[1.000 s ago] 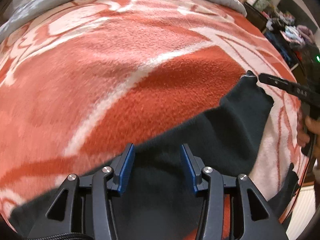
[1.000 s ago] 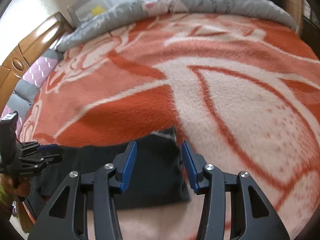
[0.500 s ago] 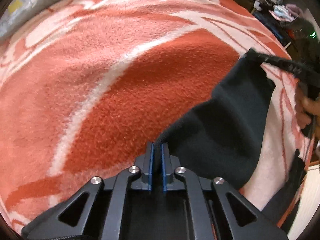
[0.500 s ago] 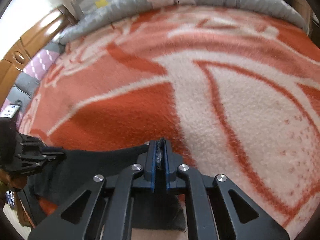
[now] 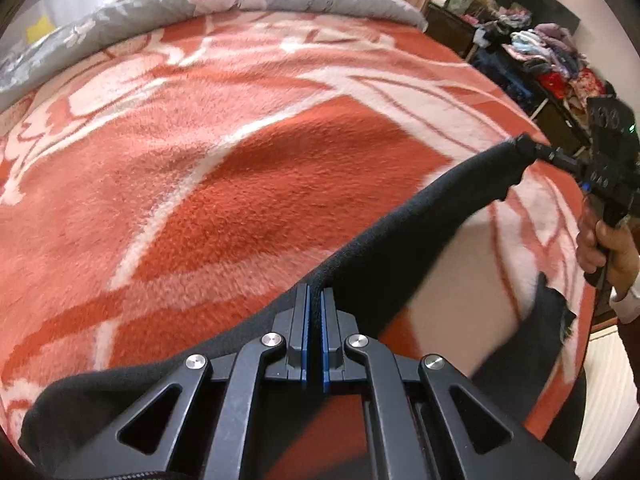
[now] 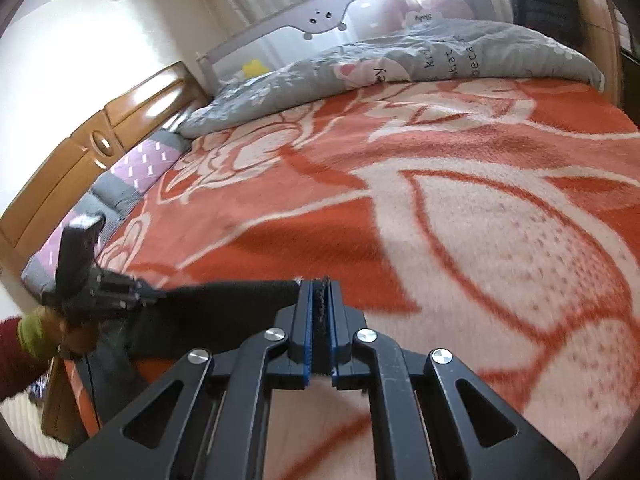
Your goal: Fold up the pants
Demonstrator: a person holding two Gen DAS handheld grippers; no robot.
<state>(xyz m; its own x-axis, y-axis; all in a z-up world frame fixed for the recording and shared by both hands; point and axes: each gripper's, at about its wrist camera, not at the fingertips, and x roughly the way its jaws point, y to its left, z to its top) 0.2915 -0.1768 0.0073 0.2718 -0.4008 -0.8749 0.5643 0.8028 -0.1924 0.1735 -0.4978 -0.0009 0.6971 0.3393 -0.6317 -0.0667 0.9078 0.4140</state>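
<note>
Left gripper (image 5: 314, 300), at bottom centre of the left wrist view, has its blue-padded jaws closed down to a thin slit on the upper hem of the black pants (image 5: 400, 240). Right gripper (image 6: 320, 300), bottom centre of the right wrist view, is likewise clamped, with a sliver of dark fabric pinched between its pads. Each tool appears in the other's view: the right one (image 5: 524, 146) at the right edge of the left wrist view, gripping the far corner of the garment, and the left one (image 6: 154, 292) at the left edge of the right wrist view. The pants are a matte black fleece-like cloth, stretched as a taut band between the two grippers and raised off the orange and cream blanket (image 5: 240, 160); the lower part hangs and drapes back onto the blanket toward the bottom of both frames. Motion blur softens the drooping section at lower right of the left wrist view. Waistband, legs and seams cannot be told apart, and the garment's lower edge is cut off by the gripper bodies. A grey printed quilt (image 6: 400, 68) lies across the top of the bed, with a wooden headboard (image 6: 100, 148) at upper left.
</note>
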